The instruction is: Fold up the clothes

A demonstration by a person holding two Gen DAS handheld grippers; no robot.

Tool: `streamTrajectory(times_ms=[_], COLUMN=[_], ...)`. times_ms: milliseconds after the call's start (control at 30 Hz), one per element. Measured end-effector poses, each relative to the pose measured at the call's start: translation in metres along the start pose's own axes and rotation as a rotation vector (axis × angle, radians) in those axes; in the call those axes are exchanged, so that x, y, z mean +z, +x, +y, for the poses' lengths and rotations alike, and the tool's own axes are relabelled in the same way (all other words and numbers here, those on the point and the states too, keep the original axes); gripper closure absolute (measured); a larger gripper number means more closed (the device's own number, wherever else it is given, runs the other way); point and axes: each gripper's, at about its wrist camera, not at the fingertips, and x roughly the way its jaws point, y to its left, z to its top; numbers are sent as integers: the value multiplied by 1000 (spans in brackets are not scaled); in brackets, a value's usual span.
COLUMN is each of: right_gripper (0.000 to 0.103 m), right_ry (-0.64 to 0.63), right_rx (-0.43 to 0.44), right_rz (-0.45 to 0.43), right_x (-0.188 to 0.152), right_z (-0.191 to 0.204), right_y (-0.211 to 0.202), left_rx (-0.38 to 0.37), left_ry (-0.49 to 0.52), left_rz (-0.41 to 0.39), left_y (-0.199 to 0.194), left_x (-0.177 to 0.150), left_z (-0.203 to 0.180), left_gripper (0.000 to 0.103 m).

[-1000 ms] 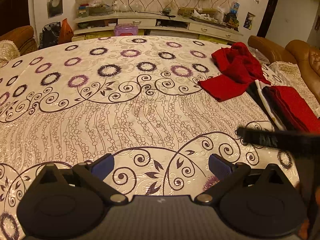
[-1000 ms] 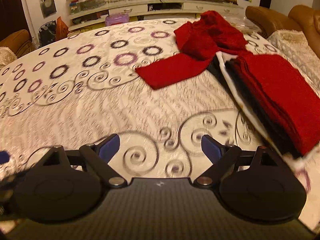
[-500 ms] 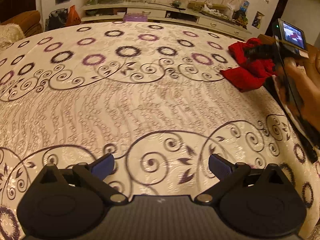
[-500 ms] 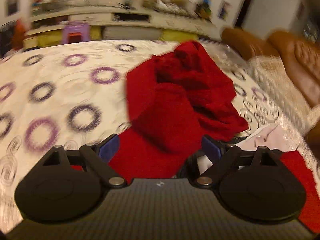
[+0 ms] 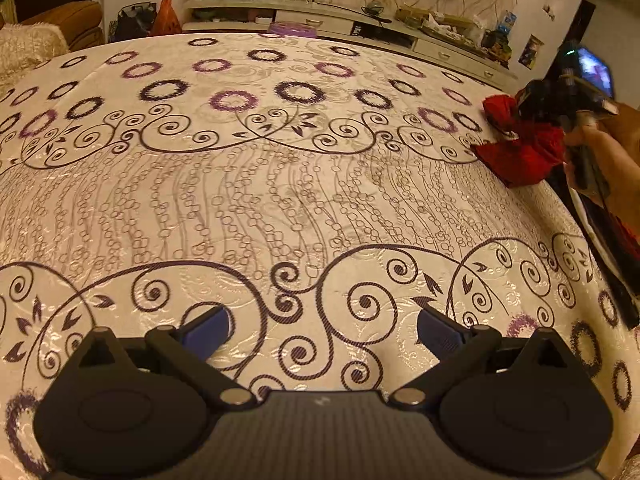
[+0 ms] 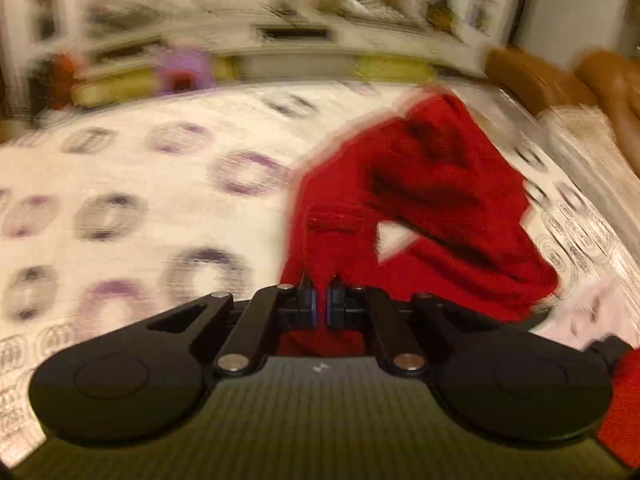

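Two grippers: the right gripper (image 6: 320, 304) is clamped on the red garment (image 6: 432, 216) near the bed's (image 5: 280, 184) right edge. Left gripper (image 5: 322, 328) hovers spread apart over bare bedspread.

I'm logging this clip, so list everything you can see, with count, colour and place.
Red garment: one, red, crumpled at the bed's far right, edge pinched.
Folded clothes: small stack, red on top, bed's right edge.
Bedspread: one, cream with purple and black rings and swirls, covering the bed.
Wall shelf unit: one, pale, cluttered, behind the bed.
Sofa: brown, right of the bed.
Left gripper: black with blue pads, jaws wide apart over bare bedspread.
Right gripper: black, jaws closed on the red garment.
Hand: one, holding the right gripper.
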Motion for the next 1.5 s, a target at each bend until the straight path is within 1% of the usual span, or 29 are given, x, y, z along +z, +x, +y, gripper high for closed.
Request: streamTrajectory(times_ms=[67,133,167,233,267,400,467,533,567,600,633,667,700,733,833,900,967,1033,1067,1100,1167,1233,1267,1333,1433,1500], right_gripper=[97,97,97,97,97,97,97,94,85,80,70,60,56,53,48,48,48,48,48,48,48,48,48,48,48,48], right_ry=[-74,-141,-179,-227,-249,-271,-281,-309,-322,-321,-320,-321,-316,-311,-264,-221,-189,-152,-148,-175,-295,-436,-510,-647,-694,-715], right_rx=[124,267,341,512,597,897,1044,1103,1131,1128,1123,1091,1036,982,806,704,636,603,606,621,638,711,722,663,617,609], right_rz=[-60,-93,-107,-104,-88,-36,-9,45,71,94,116,105,100,94,91,124,165,236,243,227,195,183,167,106,76,80], right_x=[-9,-27,-38,-64,-76,-111,-129,-134,-136,-137,-138,-137,-138,-138,-141,-143,-152,-163,-171,-184,-202,-219,-227,-244,-249,-251], right_z=[26,57,74,106,124,178,204,222,230,233,234,229,221,213,173,142,112,87,80,78,87,104,115,124,114,111], right_y=[-41,-90,-116,-167,-191,-272,-313,-334,-344,-343,-342,-338,-331,-324,-290,-260,-237,-216,-212,-214,-227,-241,-248,-259,-258,-253], left_rx=[-17,-26,-27,-13,-4,47,72,87,96,104,108,113,115,112,104,90,68,48,44,39,33,32,33,32,47,47], left_ry=[-29,-60,-71,-73,-72,-58,-74,-85,-91,-96,-101,-107,-112,-117,-124,-122,-110,-89,-78,-65,-33,7,29,76,150,163], left_rz=[-12,-32,-41,-62,-72,-105,-107,-105,-103,-101,-98,-95,-92,-88,-74,-62,-58,-46,-41,-36,-29,-28,-30,-38,-48,-44], left_y=[-9,-21,-27,-40,-46,-75,-89,-99,-102,-105,-106,-108,-108,-108,-103,-99,-96,-90,-87,-84,-81,-82,-83,-86,-91,-93], left_x=[2,4,5,6,6,-5,-14,-21,-24,-26,-28,-30,-32,-33,-35,-37,-43,-46,-49,-51,-56,-60,-61,-61,-60,-61], left_z=[7,15,19,25,27,40,51,60,64,68,71,74,77,79,82,81,75,66,62,58,50,43,39,32,19,19], left_gripper=[0,0,0,0,0,0,0,0,0,0,0,0,0,0,0,0,0,0,0,0,0,0,0,0,0,0])
